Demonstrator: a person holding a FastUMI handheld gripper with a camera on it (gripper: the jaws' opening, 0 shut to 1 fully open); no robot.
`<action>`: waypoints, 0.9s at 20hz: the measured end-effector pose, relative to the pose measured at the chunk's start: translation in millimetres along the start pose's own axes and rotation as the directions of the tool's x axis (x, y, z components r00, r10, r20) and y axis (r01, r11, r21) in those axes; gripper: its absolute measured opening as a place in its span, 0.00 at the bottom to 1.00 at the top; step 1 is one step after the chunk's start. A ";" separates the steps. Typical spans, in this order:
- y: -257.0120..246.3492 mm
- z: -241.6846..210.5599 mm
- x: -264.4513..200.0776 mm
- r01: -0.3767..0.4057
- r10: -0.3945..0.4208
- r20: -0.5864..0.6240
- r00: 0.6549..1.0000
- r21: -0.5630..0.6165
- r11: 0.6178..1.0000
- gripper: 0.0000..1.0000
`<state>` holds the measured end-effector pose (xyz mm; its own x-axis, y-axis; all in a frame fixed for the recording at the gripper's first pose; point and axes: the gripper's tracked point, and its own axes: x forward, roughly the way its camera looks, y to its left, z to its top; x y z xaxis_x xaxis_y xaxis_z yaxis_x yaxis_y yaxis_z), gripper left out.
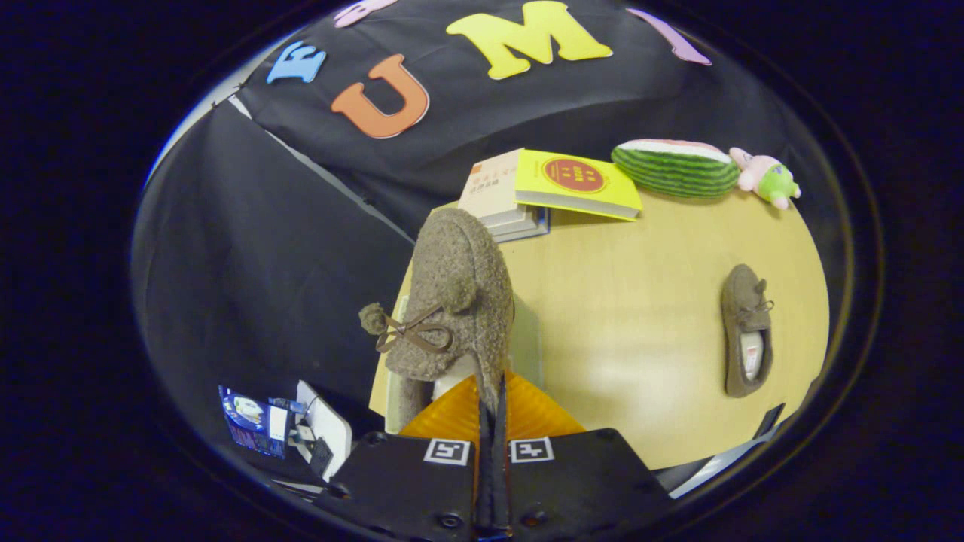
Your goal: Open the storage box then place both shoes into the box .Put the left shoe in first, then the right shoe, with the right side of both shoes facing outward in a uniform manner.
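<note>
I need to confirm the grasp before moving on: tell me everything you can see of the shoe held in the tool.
The held shoe is a brown, fuzzy, fleece-like slipper with a thin brown bow and a pom-pom on its upper and a pale lining at the opening. It hangs lifted off the table, toe pointing away from the tool, above the table's near edge. The fingers are closed together on the rim of its opening, pinching the wall there. Nothing else touches it that I can see.

Tool [491, 410] raised above the table's left edge, fingers [452, 414] closed almost together, pinching the heel rim of a shoe [456, 293] that stands up ahead of them.
</note>
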<state>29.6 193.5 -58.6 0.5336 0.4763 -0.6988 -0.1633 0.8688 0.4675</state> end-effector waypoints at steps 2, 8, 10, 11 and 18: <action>28.6 -8.7 9.0 -0.024 0.023 -0.030 0.999 -0.023 0.999 0.06; 82.6 -30.7 48.0 -0.056 0.054 -0.052 0.997 -0.030 0.998 0.06; 86.7 -33.6 61.6 -0.042 0.041 -0.044 0.998 -0.005 0.999 0.06; 88.0 -36.6 70.3 -0.035 0.036 -0.045 0.998 0.009 0.999 0.06; 79.5 -58.3 126.3 0.027 -0.013 -0.118 0.993 0.120 0.992 0.06</action>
<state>35.7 330.7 -141.2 0.4340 0.4779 -0.7637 -0.0480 0.8588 0.5101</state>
